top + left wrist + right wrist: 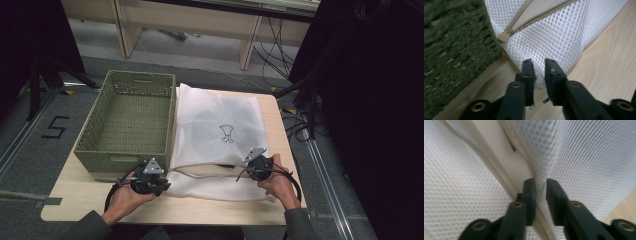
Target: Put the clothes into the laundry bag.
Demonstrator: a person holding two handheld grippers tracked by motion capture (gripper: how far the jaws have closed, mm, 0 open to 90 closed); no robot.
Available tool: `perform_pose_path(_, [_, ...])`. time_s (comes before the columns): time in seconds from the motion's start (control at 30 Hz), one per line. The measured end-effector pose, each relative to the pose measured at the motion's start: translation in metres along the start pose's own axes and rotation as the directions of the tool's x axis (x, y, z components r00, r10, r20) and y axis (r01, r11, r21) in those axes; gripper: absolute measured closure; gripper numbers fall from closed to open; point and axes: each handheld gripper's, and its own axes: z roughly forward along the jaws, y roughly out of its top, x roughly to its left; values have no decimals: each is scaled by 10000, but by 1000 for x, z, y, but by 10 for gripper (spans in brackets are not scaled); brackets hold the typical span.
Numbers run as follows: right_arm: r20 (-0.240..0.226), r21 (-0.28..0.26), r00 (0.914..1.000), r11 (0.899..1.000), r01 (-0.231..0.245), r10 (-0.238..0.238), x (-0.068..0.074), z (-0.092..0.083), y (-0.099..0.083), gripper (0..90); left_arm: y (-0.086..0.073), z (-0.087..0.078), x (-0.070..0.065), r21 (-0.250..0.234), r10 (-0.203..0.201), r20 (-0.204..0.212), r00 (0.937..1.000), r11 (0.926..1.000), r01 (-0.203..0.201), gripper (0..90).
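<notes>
L gripper (538, 62): jaws parted a little, with a fold of the white mesh laundry bag (216, 131) lying between them at its near-left corner; the pads look slack on the mesh rather than pinching, so it is read as a loosened hold. R gripper (540, 182): same picture, jaws a small way apart with the bag's zipper edge (506, 175) running between them, no firm clamp seen.

Progress, as judged: the bag's mouth is unzipped and held open along the near edge, approx. from corner to corner, w/ the zip pull (503, 37) parked at the left end. Nothing is seen placed inside the bag, and the green woven basket (127, 150) just left of it stands empty. So opening seems done; any loading or moving of the bag is left.

The bag lies flat on the wooden table (165, 207), right of centre, touching or just beside the basket. It is a fine honeycomb mesh, semi-transparent, w/ a small outline print in the middle.
</notes>
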Motion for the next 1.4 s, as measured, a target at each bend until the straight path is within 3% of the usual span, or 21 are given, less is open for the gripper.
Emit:
perform_pose_path(0.03, [192, -533, 9998, 9986, -71, 82, 1, -5, 1, 653, 0, -2, -1, -58, -131, 43, 9999, 9999, 132, 732])
perform_pose_path(0.1, [-101, -1545, 9995, 9876, 272, -291, 5, -14, 7, 626, 1, -8, -1, -166, 28, 40, 10000, 9999, -28, 685])
perform_pose_path(0.17, [-131, -2158, 9999, 9764, 82, -113, 14, -19, 12, 583, 2, -13, -2, -222, -55, 91, 9999, 9997, 57, 615])
perform_pose_path(0.33, [129, -2818, 9978, 9572, 657, -647, 31, -19, 29, 521, -2, -31, -3, -423, -336, 194, 9992, 9985, 344, 521])
perform_pose_path(0.53, [1133, -2643, 9911, 9595, 973, -693, 49, -3, 41, 500, -16, -44, 5, -33, -163, -62, 9998, 9999, 163, 459])
perform_pose_path(0.57, [1320, -2587, 9884, 9600, 1070, -746, 49, -1, 44, 533, -18, -46, 6, 8, -153, -97, 9998, 9999, 153, 452])
perform_pose_path(0.6, [1658, -2541, 9826, 9591, 1249, -840, 50, 0, 46, 649, -21, -47, 5, 47, -341, -71, 9994, 9994, 341, 450])
perform_pose_path(0.63, [1727, -2510, 9734, 9489, 1912, -1505, 49, 0, 48, 759, -21, -48, 5, 112, -289, -10, 9996, 9995, 289, 453])
perform_pose_path(0.7, [1669, -2503, 9755, 9508, 1823, -1431, 51, -3, 50, 851, -23, -50, 7, 156, -90, -60, 9999, 9998, 91, 453])
perform_pose_path(0.73, [1600, -2508, 9768, 9512, 1800, -1426, 51, -4, 51, 861, -23, -51, 7, 151, -119, -61, 9999, 9998, 120, 453])
perform_pose_path(0.83, [499, -2343, 9920, 9642, 1246, -1160, 51, 2, 48, 870, -24, -52, 9, 142, -211, -84, 9997, 9997, 212, 453])
perform_pose_path(0.9, [-29, -1808, 9850, 9689, 1689, -1722, 52, 19, 45, 871, -24, -51, 10, 143, -257, -161, 9995, 9996, 259, 454])
perform_pose_path(0.93, [-362, -1356, 9871, 9794, 1496, -1558, 55, 28, 43, 871, -24, -51, 11, 168, -203, -160, 9997, 9996, 206, 454])
perform_pose_path(0.97, [-417, -1125, 9825, 9780, 1757, -1813, 55, 37, 42, 871, -24, -50, 12, 166, -271, -159, 9995, 9995, 274, 454])
perform_pose_path(1.0, [-533, -927, 9821, 9802, 1752, -1806, 54, 43, 41, 871, -24, -50, 12, 155, -342, -139, 9993, 9993, 344, 454])
perform_pose_path(1.03, [-635, -806, 9884, 9878, 1329, -1382, 54, 45, 41, 870, -24, -51, 13, 148, -208, -170, 9996, 9997, 211, 454])
perform_pose_path(1.13, [-789, -1020, 9881, 9870, 1239, -1322, 48, 45, 43, 823, -25, -51, 15, 167, -340, -253, 9991, 9993, 345, 445])
perform_pose_path(1.23, [-884, -1047, 9941, 9931, 532, -626, 49, 39, 41, 698, -26, -53, 18, 72, -523, -202, 9984, 9986, 524, 416])
perform_pose_path(1.3, [-1359, -1199, 9901, 9926, 198, -362, 48, 31, 40, 630, -26, -56, 20, -24, -508, -260, 9984, 9987, 508, 400])
perform_pose_path(1.33, [-1140, -1477, 9931, 9890, 104, -275, 47, 25, 39, 595, -27, -58, 21, -68, -547, -235, 9982, 9985, 546, 391])
perform_pose_path(1.4, [-1507, -1968, 9886, 9798, -350, 51, 45, 12, 35, 559, -29, -60, 22, -182, -818, -299, 9962, 9965, 812, 379])
